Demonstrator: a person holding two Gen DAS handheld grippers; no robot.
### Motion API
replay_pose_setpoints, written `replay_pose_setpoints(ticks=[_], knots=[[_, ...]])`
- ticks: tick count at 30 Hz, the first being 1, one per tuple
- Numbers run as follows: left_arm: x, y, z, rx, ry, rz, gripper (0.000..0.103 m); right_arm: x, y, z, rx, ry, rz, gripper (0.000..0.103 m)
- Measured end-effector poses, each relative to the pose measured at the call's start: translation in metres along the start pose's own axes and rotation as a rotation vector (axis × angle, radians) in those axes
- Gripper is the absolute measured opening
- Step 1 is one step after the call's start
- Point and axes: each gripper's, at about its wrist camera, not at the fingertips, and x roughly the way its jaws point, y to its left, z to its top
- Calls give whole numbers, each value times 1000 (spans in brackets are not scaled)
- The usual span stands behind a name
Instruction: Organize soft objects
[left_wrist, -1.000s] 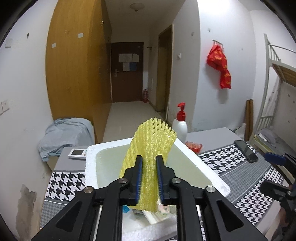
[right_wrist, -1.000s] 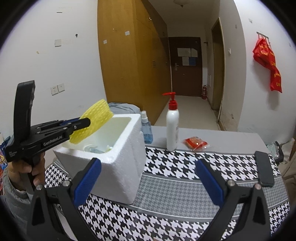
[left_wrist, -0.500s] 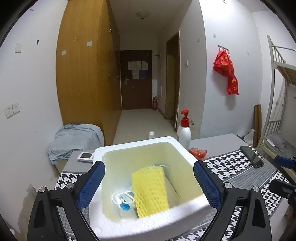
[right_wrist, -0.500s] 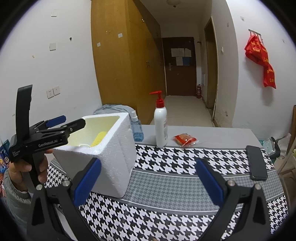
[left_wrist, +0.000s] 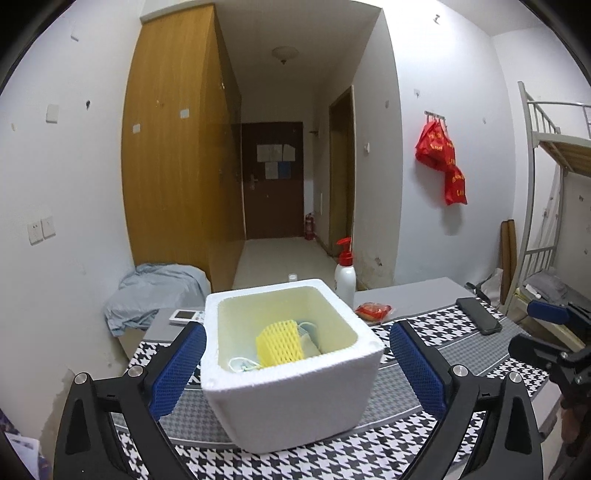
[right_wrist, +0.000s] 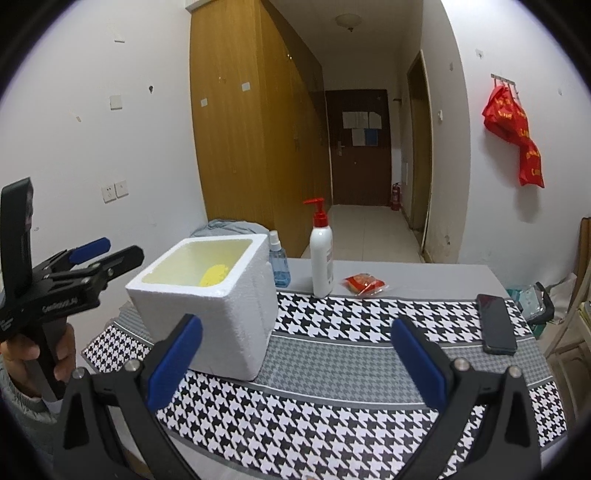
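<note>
The left wrist view looks forward and slightly down, from close by, into the open white foam box (left_wrist: 291, 354) between its own spread fingers. The right wrist view sits further right and back, facing across the houndstooth table (right_wrist: 354, 332). Both share the box (right_wrist: 207, 295), pump bottle (right_wrist: 321, 258), phone (right_wrist: 495, 323) and the hallway door (right_wrist: 356, 147).

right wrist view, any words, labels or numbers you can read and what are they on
Left gripper: white lettering on its side, too blurred to read.
Pump bottle: label print, too small to read.
Red bags on the wall hook: yellow characters, not legible.
Papers on the door: too far to read.
Red packet: nothing legible.
</note>
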Motion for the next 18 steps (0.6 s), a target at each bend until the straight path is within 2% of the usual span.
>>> replay_pose_setpoints(ticks=[11,18], knots=[[-58,-8,-8,-18,-74,-5,102,-46,15,-7,-18,-57,-2,103],[-89,-18,-18,13,-110,-22,102,-74,26,-13,-29,-92,-2,103]])
